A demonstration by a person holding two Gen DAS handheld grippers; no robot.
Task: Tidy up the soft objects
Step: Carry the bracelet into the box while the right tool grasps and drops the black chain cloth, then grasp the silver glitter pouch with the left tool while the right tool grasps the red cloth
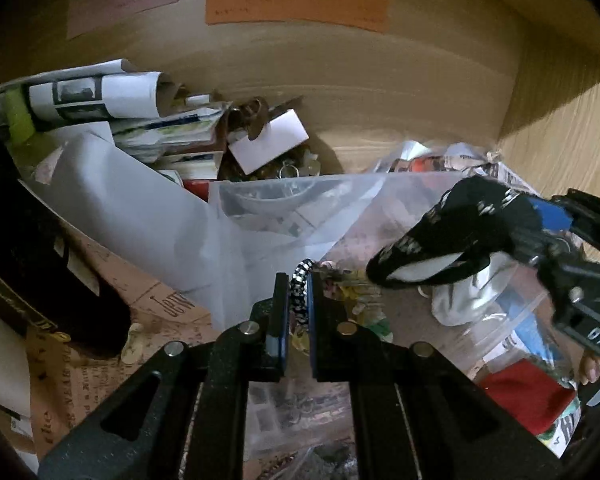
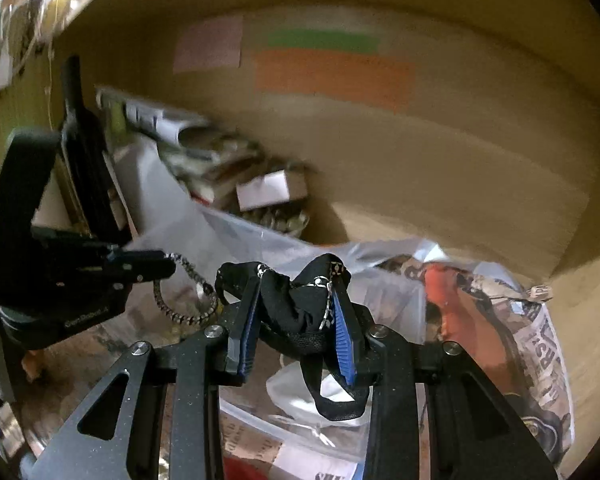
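Note:
My left gripper (image 1: 298, 304) is shut on a black-and-white braided cord loop (image 1: 299, 292); in the right wrist view the gripper (image 2: 168, 260) holds the cord (image 2: 188, 296) out at the left. My right gripper (image 2: 294, 312) is shut on a black patterned cloth item (image 2: 296, 304) with straps hanging below. In the left wrist view that gripper (image 1: 540, 228) holds the black cloth (image 1: 452, 236) at the right, above a clear plastic bin (image 1: 512, 320) with white fabric (image 1: 464, 296) in it.
A cardboard wall (image 1: 340, 60) with pink, green and orange paper labels (image 1: 296, 0) stands behind. Rolled papers and booklets (image 1: 112, 104), a white card (image 1: 268, 140), a clear plastic bag (image 1: 284, 208), newsprint wrapping (image 2: 540, 340), a red item (image 1: 524, 396) and a dark bag (image 1: 28, 260) crowd the space.

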